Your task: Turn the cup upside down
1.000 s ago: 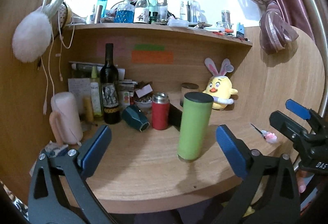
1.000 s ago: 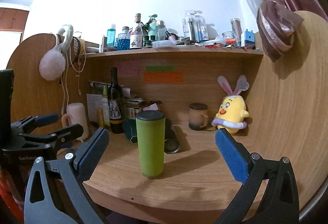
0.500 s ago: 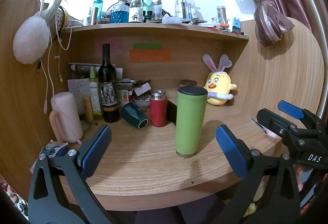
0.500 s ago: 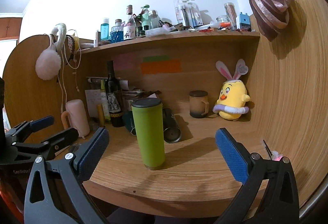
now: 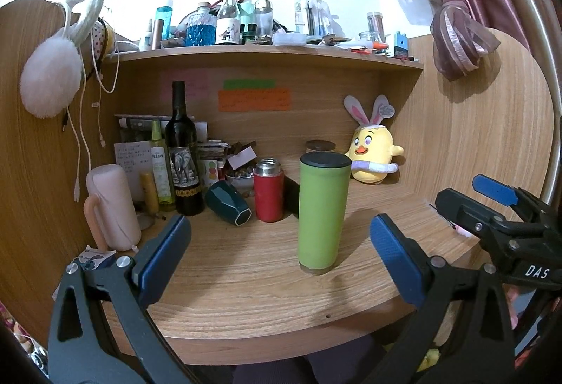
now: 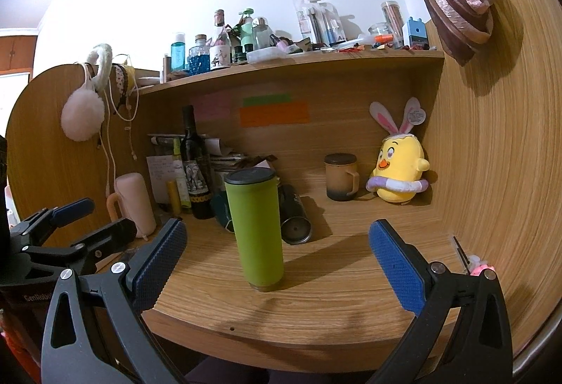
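Green cylindrical tumbler with black lid [image 5: 324, 212] stands upright mid-tabletop [image 5: 246, 282], untouched. Your left hand-held gripper [image 5: 279, 256] and right hand-held gripper [image 6: 277, 261] both gape wide, short of it, likely lining up a side grasp for flipping.

Left claw [image 5: 279, 250]: black angular plastic arms with triangular cut-outs, lower part of the frame.
Left pads [image 5: 164, 257]: blue, ribbed rubber, long and rectangular.
Left screws [image 5: 123, 261]: round silver heads at the finger joints.
Right claw [image 6: 277, 259]: same black frame, same triangular cut-outs.
Right pads [image 6: 398, 270]: blue with a fine dotted texture.
Markings: white letters "DAS" on the right claw's body, right edge of the left view; pale partial lettering on the left claw's body, lower left of the right view.
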Available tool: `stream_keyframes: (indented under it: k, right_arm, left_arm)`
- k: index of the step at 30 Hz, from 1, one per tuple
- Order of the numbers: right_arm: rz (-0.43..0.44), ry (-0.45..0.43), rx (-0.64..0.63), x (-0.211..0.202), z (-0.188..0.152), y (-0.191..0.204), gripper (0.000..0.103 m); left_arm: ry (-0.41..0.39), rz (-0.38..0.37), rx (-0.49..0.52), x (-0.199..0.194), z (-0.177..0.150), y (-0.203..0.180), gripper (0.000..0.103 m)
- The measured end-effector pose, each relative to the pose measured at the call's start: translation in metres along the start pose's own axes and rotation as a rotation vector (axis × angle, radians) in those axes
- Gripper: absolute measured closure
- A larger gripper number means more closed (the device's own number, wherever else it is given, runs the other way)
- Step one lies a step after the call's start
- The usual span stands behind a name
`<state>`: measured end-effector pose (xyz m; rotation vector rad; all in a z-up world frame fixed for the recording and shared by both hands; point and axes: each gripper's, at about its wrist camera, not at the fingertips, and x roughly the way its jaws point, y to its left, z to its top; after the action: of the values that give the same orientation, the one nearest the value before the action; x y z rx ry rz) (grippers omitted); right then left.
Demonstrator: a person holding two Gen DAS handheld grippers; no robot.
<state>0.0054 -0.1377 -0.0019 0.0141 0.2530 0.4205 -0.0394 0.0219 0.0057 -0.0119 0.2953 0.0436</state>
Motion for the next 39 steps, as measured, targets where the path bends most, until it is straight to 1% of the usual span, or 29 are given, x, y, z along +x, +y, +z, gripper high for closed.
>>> stream_keyframes:
  k: [27, 39]
  right_arm:
    - [0.000, -0.008, 0.009, -0.0020, 0.0019, 0.0032, 0.000]
    - [0.002, -0.009, 0.011, -0.0019, 0.0029, 0.0049, 0.000]
  left_arm:
    - [-0.016, -0.009, -0.003, -0.0040, 0.0037, -0.0005, 0.000]
    - [0.000, -0.028, -0.014, 0.0000, 0.0026, -0.0006, 0.000]
